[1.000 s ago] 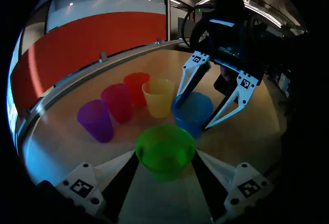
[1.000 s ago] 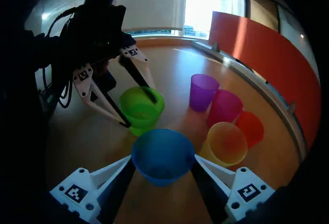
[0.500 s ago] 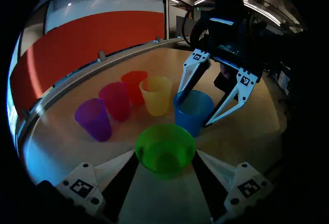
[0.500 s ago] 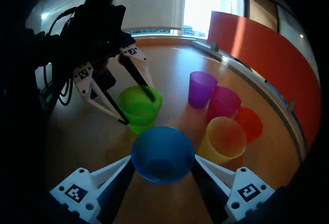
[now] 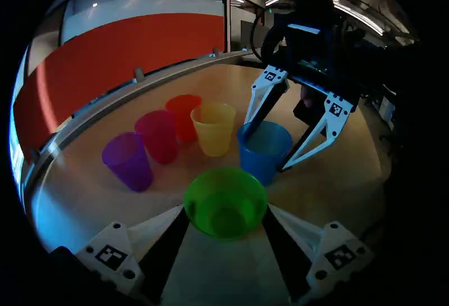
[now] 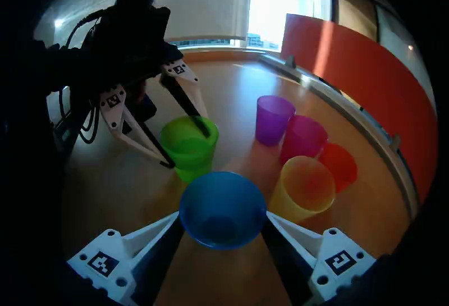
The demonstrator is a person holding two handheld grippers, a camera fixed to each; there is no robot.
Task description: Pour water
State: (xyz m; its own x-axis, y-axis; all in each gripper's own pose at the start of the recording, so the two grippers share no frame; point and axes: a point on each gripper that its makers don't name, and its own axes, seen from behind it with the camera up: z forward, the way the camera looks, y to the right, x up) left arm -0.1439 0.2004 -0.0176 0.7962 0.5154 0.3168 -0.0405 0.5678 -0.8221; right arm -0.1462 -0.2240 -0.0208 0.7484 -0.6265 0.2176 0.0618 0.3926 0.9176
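Six smooth, translucent plastic cups, each a round tumbler tapering from a wide rim, stand close together on a pale wooden surface (image 5: 342, 188). In the left gripper view the green cup (image 5: 225, 205) sits at the bottom centre of the frame, mouth up. The left gripper (image 5: 225, 219) pinches it: two white fingers (image 5: 143, 236), lined with dark pads and carrying square black-and-white markers (image 5: 110, 255), press on its opposite sides. A darker disc shows at the cup's bottom, but it cannot be told whether that is water.

Just above and right of it is the blue cup (image 5: 264, 151), clamped the same way between the fingers of the right gripper (image 6: 223, 218). In the right gripper view that cup sits at the bottom centre, its inside dim and its contents unclear. The green and blue cups are just beside each other. It cannot be told whether they touch, or whether either is off the surface.

Toward the left of the left gripper view stand the yellow cup (image 5: 213, 129), the red cup (image 5: 182, 116), the pink cup (image 5: 159, 136) and the purple cup (image 5: 128, 161), all upright. The red one is partly hidden by its neighbours.

A glossy red wall panel (image 5: 112, 53) curves across the upper left above a metal rail (image 5: 140, 84). A bright window (image 6: 275, 3) at the top of the right gripper view is washed out. The gripper bodies farther off are dark silhouettes with their detail lost.
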